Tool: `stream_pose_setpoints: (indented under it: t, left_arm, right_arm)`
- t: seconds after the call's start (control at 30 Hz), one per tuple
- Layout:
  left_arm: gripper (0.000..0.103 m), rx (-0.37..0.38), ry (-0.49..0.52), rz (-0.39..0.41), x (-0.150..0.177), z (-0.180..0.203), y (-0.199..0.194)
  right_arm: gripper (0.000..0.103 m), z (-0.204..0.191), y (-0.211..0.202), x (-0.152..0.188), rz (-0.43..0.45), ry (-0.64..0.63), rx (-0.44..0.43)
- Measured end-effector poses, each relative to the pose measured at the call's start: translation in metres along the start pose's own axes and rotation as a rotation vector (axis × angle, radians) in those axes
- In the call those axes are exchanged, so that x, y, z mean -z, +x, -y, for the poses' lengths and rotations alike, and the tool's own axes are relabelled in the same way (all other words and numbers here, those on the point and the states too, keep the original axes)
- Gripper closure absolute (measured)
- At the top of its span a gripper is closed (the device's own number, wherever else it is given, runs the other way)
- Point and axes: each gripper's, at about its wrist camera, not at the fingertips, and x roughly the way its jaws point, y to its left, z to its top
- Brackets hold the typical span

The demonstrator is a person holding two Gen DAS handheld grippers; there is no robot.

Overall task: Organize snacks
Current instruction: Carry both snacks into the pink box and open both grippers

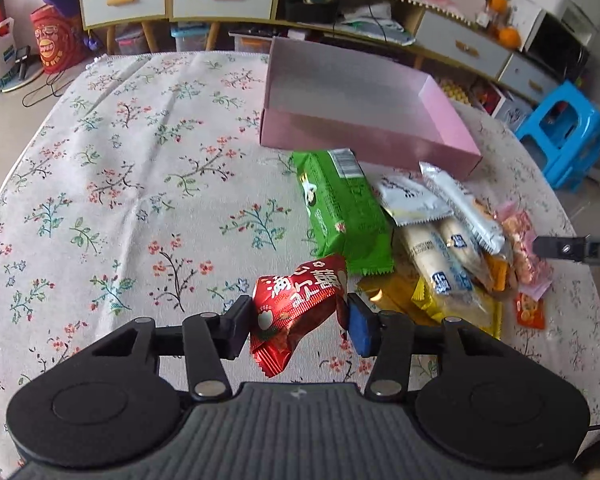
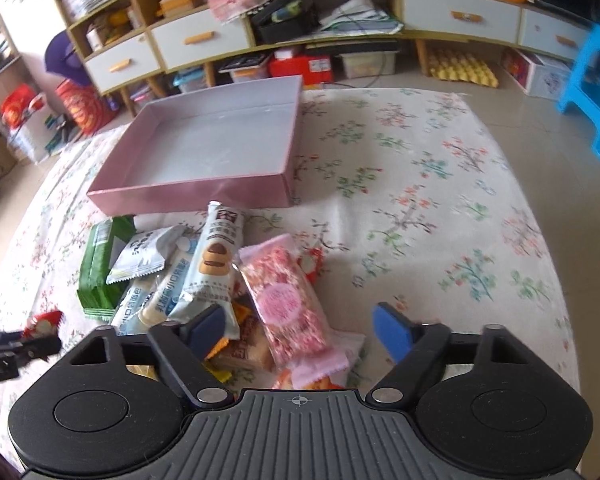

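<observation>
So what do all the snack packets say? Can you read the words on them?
"满心囍" is my best reading, on the red packet, seen upside down.
"小口袋面包", partly readable, on the clear bread packet.
Green packet: barcode only, print too blurred.
Pink packet and the others: too blurred to read.

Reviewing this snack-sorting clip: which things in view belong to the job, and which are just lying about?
Part of the job:
- red snack packet, clamped in the left tongs
- pink-wrapped snack, between the open right tongs
- green packet
- pink box, nothing in it

Just lying about:
- blue stool
- oranges
- drawer cabinet
</observation>
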Motion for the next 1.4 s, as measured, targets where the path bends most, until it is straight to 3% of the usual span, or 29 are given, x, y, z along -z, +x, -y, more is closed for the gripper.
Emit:
stream_pose_setpoints:
  t: [0.1,0.13,0.17,0.37,0.5,0.8,0.97,1.17,1.4]
  left_arm:
    - [0.057,-0.002,-0.016,0.011,-0.003,-0.002,-0.001]
    - [0.057,-0.002,-0.023,0.014,-0.005,-0.003,-0.001]
    - [0.057,-0.005,-0.028,0.019,-0.006,-0.004,-0.002]
    - [0.057,0.007,-0.020,0.085,-0.028,-0.004,-0.013]
    - [0.057,-0.007,-0.009,0.116,-0.058,0.000,-0.006]
    - [0.057,0.042,-0.068,0.156,-0.123,0.011,0.045]
    - [0.057,0.033,-0.081,0.133,-0.136,0.015,0.077]
    - [0.056,0.000,-0.086,0.114,-0.139,0.011,0.092]
    - [0.049,-0.031,-0.093,0.088,-0.136,0.006,0.092]
  right_arm:
    - [0.048,-0.008,0.016,-0.004,-0.032,-0.060,0.010]
    - [0.064,-0.009,0.022,-0.004,-0.051,-0.076,0.013]
    - [0.070,-0.009,0.024,-0.005,-0.064,-0.080,0.014]
    - [0.072,0.011,-0.008,-0.028,0.042,0.040,-0.045]
    - [0.072,0.017,0.000,-0.043,0.035,0.085,-0.038]
    - [0.072,0.006,0.015,-0.092,0.073,0.210,-0.134]
    - [0.072,-0.006,0.045,-0.119,0.077,0.247,-0.130]
    - [0.072,-0.009,0.079,-0.127,0.060,0.291,-0.120]
    - [0.068,-0.009,0.080,-0.127,0.058,0.315,-0.131]
